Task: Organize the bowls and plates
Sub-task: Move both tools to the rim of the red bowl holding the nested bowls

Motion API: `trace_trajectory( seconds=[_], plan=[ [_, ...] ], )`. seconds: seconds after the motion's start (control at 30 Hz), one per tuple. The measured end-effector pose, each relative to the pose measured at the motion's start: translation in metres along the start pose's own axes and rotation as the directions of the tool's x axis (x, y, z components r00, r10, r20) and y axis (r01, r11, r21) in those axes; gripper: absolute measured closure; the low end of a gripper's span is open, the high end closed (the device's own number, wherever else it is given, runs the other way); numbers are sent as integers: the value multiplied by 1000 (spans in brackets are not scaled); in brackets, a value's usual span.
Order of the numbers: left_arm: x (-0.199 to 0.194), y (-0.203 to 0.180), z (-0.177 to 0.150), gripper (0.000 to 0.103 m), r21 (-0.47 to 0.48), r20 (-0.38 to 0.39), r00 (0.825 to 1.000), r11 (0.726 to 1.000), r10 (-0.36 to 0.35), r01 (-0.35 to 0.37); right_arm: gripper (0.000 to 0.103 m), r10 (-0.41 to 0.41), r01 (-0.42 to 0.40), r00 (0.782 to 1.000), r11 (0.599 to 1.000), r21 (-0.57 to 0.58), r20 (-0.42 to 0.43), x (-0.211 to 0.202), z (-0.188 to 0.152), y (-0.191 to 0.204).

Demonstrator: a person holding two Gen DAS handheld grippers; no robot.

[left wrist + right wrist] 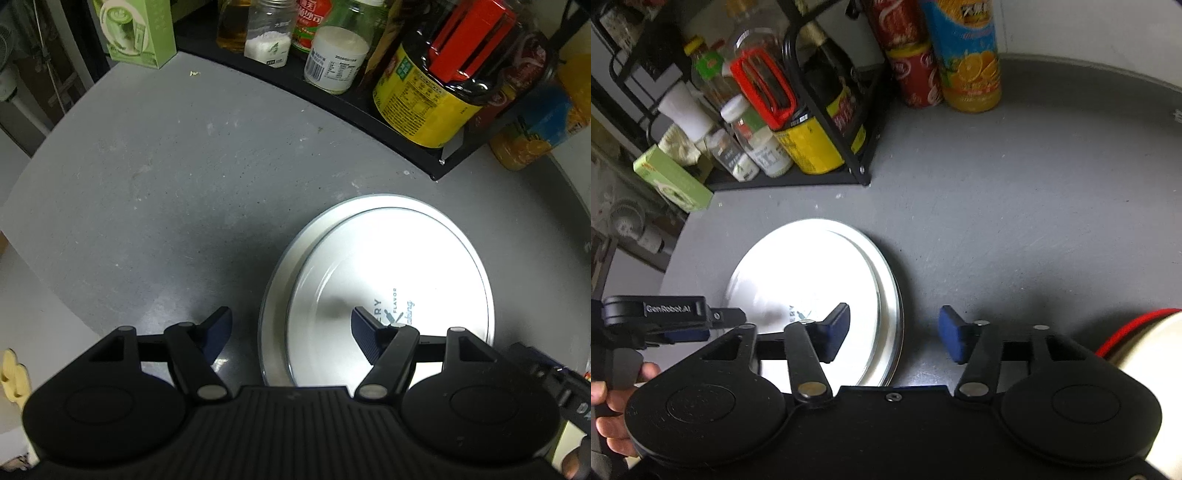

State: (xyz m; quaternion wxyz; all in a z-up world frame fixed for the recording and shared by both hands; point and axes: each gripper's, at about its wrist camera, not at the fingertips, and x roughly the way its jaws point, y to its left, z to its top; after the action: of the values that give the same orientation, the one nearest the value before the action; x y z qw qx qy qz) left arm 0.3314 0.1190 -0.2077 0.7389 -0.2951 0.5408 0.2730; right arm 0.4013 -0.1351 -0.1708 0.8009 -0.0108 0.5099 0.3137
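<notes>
White plates [388, 266] lie stacked on the grey counter [147, 184]; stacking seems done. Left gripper [291, 328] and right gripper [894, 332] both stand spread, empty. Next probably the red-rimmed bowl [1145, 332] needs grasping.

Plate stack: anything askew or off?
Yes. The upper plate sits off-centre on the lower plate, leaving a wider crescent of lower rim on one side in both views. No chips or spills visible; glare hides much of the surface.
</notes>
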Motion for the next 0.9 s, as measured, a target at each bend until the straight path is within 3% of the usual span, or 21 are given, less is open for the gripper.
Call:
trace_trajectory(
  seconds=[0.07, 0.17, 0.6, 0.8, 0.9],
  plan=[
    [-4, -2, 0, 31, 11, -3, 1000, 1000, -21, 21, 26, -17, 18, 999, 1000, -20, 28, -11, 0, 1],
    [-11, -7, -1, 22, 26, 3, 999, 999, -34, 34, 15, -11, 12, 998, 1000, -28, 57, -26, -1, -2],
    [-59, -59, -9, 13, 226, 42, 991, 967, -130, 117, 4, -38, 29, 987, 998, 63, 158, -73, -11, -27],
    [-81, -85, -13, 12, 302, 77, 979, 940, -187, 156, 0, -60, 39, 971, 994, 98, 231, -93, -17, -40],
    [-92, -97, -16, 4, 336, 106, 970, 926, -220, 174, 0, -75, 51, 962, 994, 100, 262, -101, -20, -46]
  ],
)
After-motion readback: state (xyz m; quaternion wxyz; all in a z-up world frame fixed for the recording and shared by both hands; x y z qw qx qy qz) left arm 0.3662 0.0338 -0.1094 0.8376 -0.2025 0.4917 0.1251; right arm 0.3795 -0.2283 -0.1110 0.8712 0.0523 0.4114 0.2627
